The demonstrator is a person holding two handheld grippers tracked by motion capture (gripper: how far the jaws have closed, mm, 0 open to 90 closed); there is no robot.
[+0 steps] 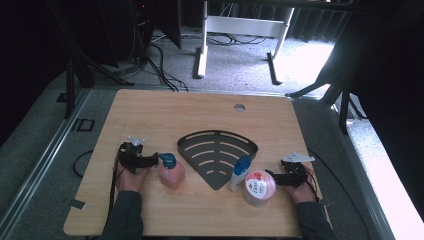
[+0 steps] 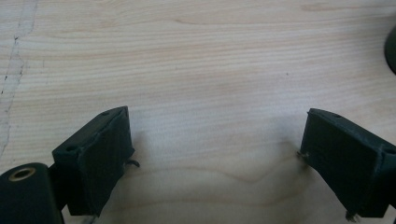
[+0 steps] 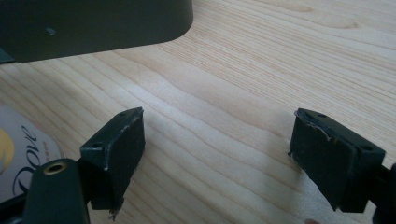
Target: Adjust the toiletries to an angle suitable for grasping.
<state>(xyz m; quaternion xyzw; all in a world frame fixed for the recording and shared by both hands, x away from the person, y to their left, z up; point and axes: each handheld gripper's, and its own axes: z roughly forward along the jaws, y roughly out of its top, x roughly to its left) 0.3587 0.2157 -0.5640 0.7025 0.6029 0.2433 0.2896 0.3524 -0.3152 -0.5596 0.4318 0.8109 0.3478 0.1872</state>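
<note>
My left gripper point(image 1: 142, 159) rests low over the table's left side, just left of a pink bottle with a blue cap point(image 1: 171, 173). In the left gripper view the gripper point(image 2: 217, 121) is open, with bare wood between the jaws. My right gripper point(image 1: 282, 176) sits at the right, beside a round pink Dove jar point(image 1: 259, 188). It is open too point(image 3: 219, 116), nothing between its pads, and the jar's lid point(image 3: 21, 149) lies at the lower left. A white bottle with a blue cap point(image 1: 239, 172) leans by the jar.
A black fan-shaped slotted tray point(image 1: 200, 140) lies flat in the table's middle; its edge point(image 3: 93, 23) fills the upper left of the right gripper view. The wooden table point(image 1: 165, 110) has a cable hole point(image 1: 239, 107) near its far edge.
</note>
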